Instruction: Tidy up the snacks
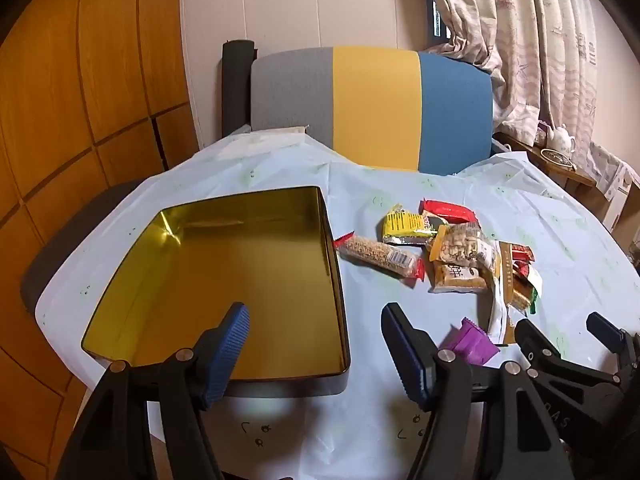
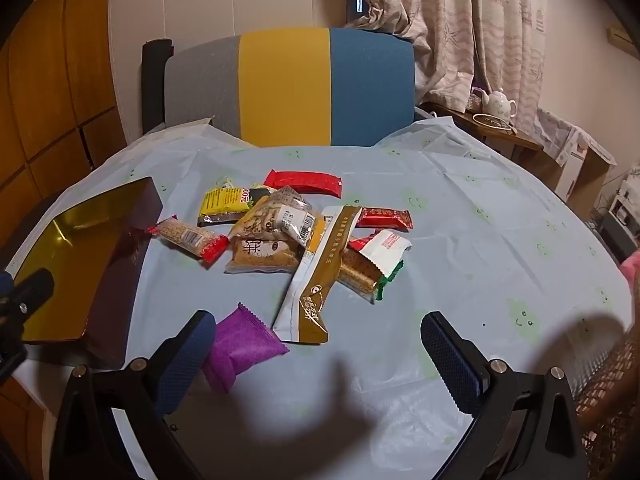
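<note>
While both claws gape, snacks (image 2: 296, 236) lie loose.

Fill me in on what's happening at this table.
A person holding a gripper in each hand is sorting snacks. The gold tin sits empty on the table's left, and the snack packets lie in a loose pile beside it. The left gripper hangs open over the tin's near edge. The right gripper is wide open, close to the purple packet, holding nothing. No snack is in the tin yet.
</note>
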`<state>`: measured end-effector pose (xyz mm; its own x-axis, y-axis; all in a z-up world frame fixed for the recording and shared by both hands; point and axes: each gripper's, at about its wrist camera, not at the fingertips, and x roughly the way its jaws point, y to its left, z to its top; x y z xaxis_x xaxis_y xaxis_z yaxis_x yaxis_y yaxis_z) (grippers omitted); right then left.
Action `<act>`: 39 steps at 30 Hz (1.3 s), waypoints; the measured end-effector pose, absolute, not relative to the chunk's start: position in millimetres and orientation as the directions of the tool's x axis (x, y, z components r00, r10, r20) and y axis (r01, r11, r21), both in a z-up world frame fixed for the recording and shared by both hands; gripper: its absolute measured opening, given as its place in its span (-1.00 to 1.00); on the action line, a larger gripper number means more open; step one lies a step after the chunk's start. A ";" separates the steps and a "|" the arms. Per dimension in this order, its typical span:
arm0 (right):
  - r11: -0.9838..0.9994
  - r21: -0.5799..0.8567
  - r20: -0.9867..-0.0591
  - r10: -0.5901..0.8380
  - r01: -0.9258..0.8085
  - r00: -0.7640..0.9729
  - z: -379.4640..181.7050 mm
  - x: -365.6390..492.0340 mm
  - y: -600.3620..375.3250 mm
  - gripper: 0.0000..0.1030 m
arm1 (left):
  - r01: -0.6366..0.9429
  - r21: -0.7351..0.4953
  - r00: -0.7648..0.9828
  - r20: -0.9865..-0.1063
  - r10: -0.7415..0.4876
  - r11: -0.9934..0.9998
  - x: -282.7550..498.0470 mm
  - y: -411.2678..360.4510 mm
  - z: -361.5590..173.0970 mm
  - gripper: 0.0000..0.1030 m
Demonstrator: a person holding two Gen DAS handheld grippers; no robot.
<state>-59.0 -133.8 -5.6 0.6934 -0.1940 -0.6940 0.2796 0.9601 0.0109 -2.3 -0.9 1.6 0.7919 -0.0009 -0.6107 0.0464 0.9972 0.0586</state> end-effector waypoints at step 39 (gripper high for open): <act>0.969 -0.015 -0.680 -0.191 0.247 0.708 -5.1 -58.9 -124.7 1.00 | 0.040 0.031 0.761 -0.649 -0.011 0.999 -4.1 6.8 -5.5 0.35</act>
